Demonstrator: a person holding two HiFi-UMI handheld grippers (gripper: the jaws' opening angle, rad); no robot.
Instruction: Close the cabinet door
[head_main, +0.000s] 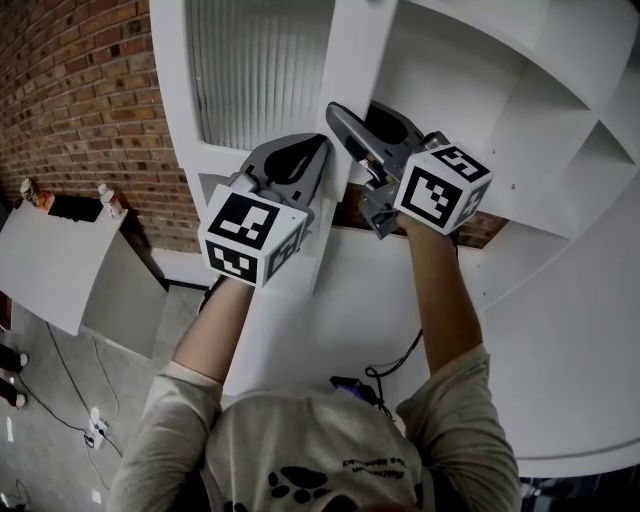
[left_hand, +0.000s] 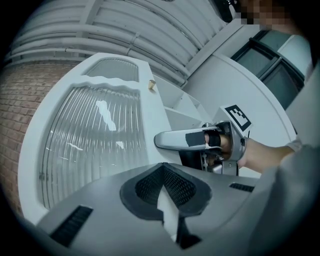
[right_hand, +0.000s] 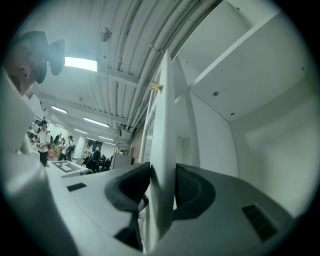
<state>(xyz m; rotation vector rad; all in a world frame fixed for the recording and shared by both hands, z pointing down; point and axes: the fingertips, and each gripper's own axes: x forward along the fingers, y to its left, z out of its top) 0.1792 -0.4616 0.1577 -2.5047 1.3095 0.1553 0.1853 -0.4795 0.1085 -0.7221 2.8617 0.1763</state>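
- The cabinet door (head_main: 355, 60), white with a ribbed glass panel (head_main: 260, 70), stands open, its free edge facing the person.
- The right gripper (right_hand: 162, 175) sits astride that edge. Its jaws are apart, one on each face of the door. The pads lie close against the door, but no firm clamp shows.
- The left gripper (left_hand: 162, 170) is on the glass-panel side of the door, just beside the edge. Its jaw tips are together with nothing held.
- The step in hand appears to be the swing shut, which is not yet done.
- The next move likely calls for a steady push towards the open shelves (head_main: 520, 130) on the door's far side.
- One right jaw lies on the shelf side of the door. It should slip off before the edge meets the cabinet.
- A brick wall (head_main: 80, 100) stands behind the door, on its glass side.
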